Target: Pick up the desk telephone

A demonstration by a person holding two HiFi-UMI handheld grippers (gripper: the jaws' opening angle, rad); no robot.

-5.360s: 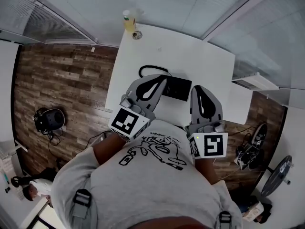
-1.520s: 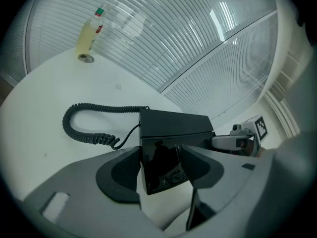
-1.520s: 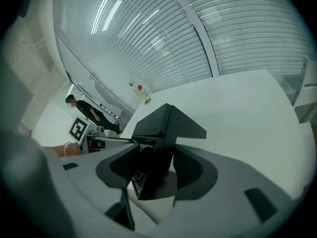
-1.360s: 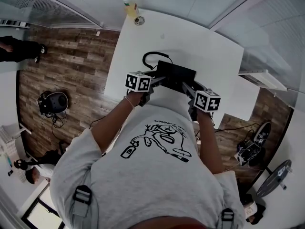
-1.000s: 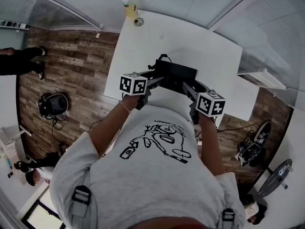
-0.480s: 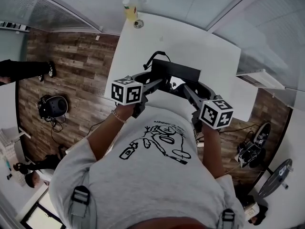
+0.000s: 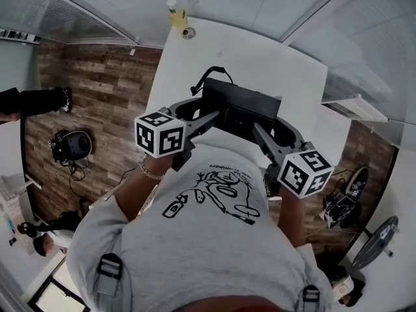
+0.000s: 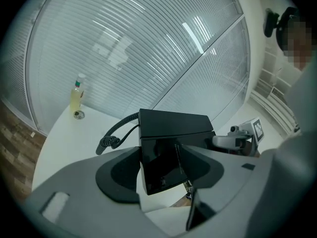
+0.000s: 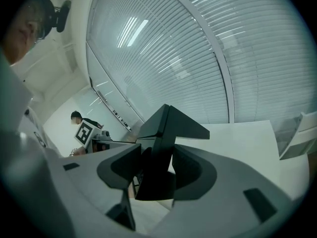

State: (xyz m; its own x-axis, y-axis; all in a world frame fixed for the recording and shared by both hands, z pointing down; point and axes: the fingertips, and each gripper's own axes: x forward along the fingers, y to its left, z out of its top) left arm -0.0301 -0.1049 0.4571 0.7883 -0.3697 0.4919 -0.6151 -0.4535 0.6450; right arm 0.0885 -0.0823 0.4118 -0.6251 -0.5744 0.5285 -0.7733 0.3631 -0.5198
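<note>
Desk telephone [image 7: 242, 108] gripped from both sides: the fingers of the left gripper [image 7: 209, 114] and of the right gripper [image 7: 261, 130] are each clamped on one side edge of the black body, as both gripper views show. The telephone appears to hang clear of the white tabletop [image 7: 273, 57], with its coiled cord [image 7: 203, 78] trailing at the rear. The pick-up looks essentially done; what is left is a steady hold.

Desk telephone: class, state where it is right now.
In the head view the desk telephone is at centre, clamped between the left gripper and the right gripper, held over the near part of the white table.
</note>
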